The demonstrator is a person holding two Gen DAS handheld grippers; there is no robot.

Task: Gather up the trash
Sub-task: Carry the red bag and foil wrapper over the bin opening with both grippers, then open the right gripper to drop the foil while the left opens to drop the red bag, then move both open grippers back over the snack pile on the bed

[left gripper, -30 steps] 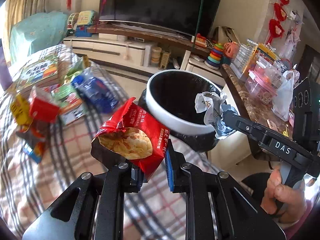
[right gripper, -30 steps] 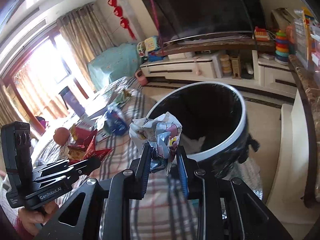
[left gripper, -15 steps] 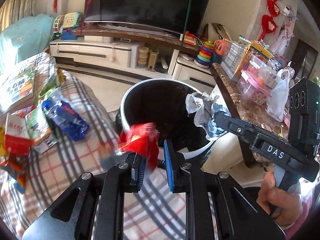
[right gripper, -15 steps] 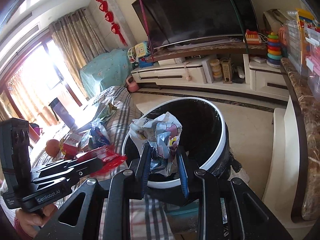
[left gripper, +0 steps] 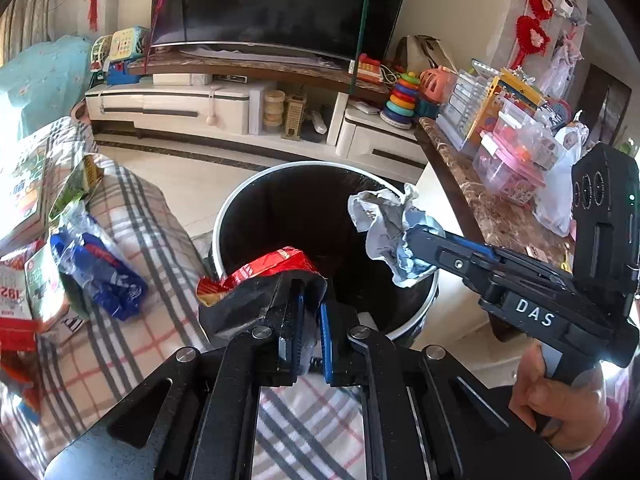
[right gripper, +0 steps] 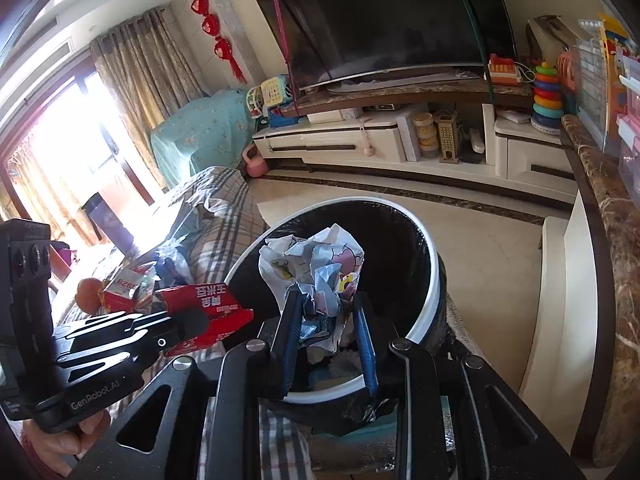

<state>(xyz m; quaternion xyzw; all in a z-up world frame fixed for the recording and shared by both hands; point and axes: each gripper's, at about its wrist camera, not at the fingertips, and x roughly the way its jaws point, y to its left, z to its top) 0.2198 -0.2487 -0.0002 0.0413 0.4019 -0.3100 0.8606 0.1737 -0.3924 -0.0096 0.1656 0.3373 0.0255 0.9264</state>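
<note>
Left claw is clamping a red foil snack bag, fingers nearly together on it; the bag is hanging at the near-left rim of the round white-rimmed, black-lined trash bin. Right claw is pinching a crumpled printed paper wrapper, fingers partly apart around it, above the bin's opening. Blue plastic packet is lying on the plaid-covered worktop.

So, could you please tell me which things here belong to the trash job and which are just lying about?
Job: red snack bag in left claw; crumpled paper in right claw; bin.
Lying about: stacking rings; kettlebell; TV.
</note>
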